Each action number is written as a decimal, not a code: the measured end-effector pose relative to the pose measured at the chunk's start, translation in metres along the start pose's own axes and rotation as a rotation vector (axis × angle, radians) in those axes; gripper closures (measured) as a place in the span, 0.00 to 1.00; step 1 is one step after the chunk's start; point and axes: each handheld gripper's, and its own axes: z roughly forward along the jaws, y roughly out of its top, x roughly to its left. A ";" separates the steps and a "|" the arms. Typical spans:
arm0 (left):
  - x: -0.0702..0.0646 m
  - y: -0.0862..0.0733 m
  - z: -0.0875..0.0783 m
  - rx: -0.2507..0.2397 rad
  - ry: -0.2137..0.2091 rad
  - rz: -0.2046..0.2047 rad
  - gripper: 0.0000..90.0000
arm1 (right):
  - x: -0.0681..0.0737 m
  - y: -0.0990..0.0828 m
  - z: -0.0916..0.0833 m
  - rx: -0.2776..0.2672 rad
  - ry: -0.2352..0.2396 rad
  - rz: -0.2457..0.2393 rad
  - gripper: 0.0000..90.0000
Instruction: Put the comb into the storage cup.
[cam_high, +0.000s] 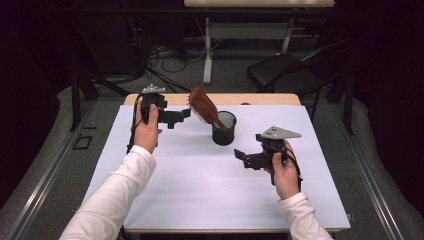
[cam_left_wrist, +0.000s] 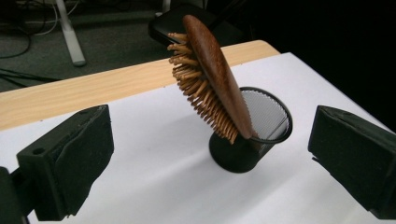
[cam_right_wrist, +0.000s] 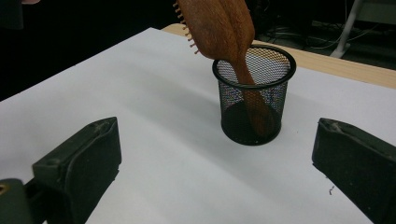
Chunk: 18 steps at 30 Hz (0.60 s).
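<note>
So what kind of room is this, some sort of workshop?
Probably a lab or recording studio rather than a workshop: a white-covered table ringed by dark curtains, loose cables on the floor, and an office chair behind.

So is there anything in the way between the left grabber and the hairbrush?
Nothing visible. The left gripper has its jaws open and points at the hairbrush, which leans handle-down in the black mesh cup. Between them the left gripper view shows bare white table.
</note>
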 end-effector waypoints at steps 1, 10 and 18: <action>0.000 -0.001 -0.001 0.005 0.001 0.011 0.00 | 0.000 0.000 0.000 0.001 -0.001 0.001 0.01; 0.003 -0.011 -0.014 0.025 -0.026 0.039 0.00 | 0.002 -0.001 0.001 0.008 0.001 -0.008 0.01; 0.004 -0.015 -0.028 0.034 -0.039 0.055 0.00 | 0.001 -0.001 0.001 0.008 0.004 -0.005 0.01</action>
